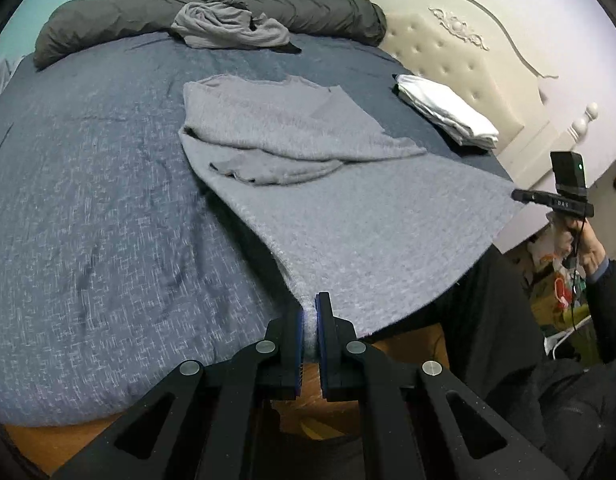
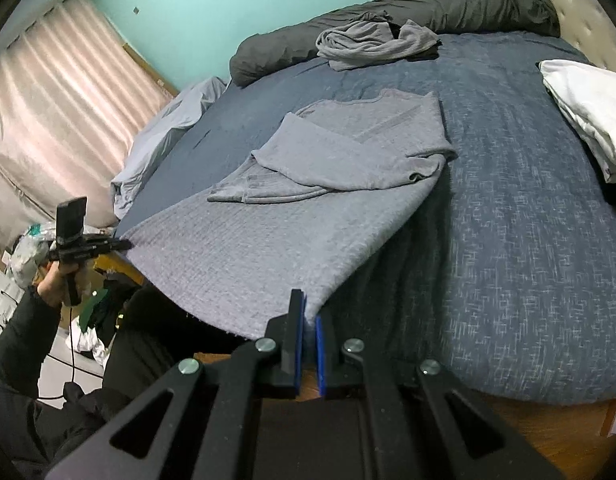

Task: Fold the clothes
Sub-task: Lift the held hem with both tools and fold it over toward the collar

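Observation:
A grey knit sweater lies on the blue bedspread with both sleeves folded across its chest. Its bottom hem is lifted off the bed and stretched taut between both grippers. My left gripper is shut on one hem corner, and it also shows in the right wrist view, held by a hand in a dark sleeve. My right gripper is shut on the other hem corner of the sweater. In the left wrist view the right gripper pinches the fabric's far tip.
A crumpled grey garment rests against a rolled dark duvet at the far side. A folded white stack sits by the padded headboard. A pink curtain and floor clutter lie beyond the bed's edge.

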The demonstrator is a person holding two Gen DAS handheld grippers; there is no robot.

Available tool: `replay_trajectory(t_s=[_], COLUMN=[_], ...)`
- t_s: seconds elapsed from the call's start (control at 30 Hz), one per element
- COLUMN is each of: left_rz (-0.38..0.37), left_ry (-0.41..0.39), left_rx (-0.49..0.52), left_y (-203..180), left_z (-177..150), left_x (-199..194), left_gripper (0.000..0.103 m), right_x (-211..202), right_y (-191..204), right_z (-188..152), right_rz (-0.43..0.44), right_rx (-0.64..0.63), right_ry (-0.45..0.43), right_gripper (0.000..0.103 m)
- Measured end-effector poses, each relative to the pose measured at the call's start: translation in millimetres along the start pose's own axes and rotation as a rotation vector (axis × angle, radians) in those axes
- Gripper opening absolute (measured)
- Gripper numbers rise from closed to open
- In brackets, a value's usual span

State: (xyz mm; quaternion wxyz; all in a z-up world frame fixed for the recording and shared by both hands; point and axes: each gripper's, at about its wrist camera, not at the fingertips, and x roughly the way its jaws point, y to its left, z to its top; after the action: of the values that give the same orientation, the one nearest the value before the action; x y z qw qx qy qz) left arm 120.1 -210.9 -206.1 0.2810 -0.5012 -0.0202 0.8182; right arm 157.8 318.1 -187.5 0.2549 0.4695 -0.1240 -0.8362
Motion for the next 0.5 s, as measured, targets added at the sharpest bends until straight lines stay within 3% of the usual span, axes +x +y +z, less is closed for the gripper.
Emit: replay_trajectory(t_s=[0.23, 0.5], left_rz=[-0.003, -0.009], left_ry=[-0.046, -0.077], left_rx=[-0.033, -0.097], left_y=[19, 65], left_z=[41, 117], left_x=[6, 33], left_gripper=[0.006, 0.006], right_x=[11, 35], right_y=[-13, -38], right_z=[30, 92], right_rz=[-0.051, -0.085], right_rx=[0.041, 0.102], right_ry=[-0.012, -0.025], right_gripper=[0.005, 0.005])
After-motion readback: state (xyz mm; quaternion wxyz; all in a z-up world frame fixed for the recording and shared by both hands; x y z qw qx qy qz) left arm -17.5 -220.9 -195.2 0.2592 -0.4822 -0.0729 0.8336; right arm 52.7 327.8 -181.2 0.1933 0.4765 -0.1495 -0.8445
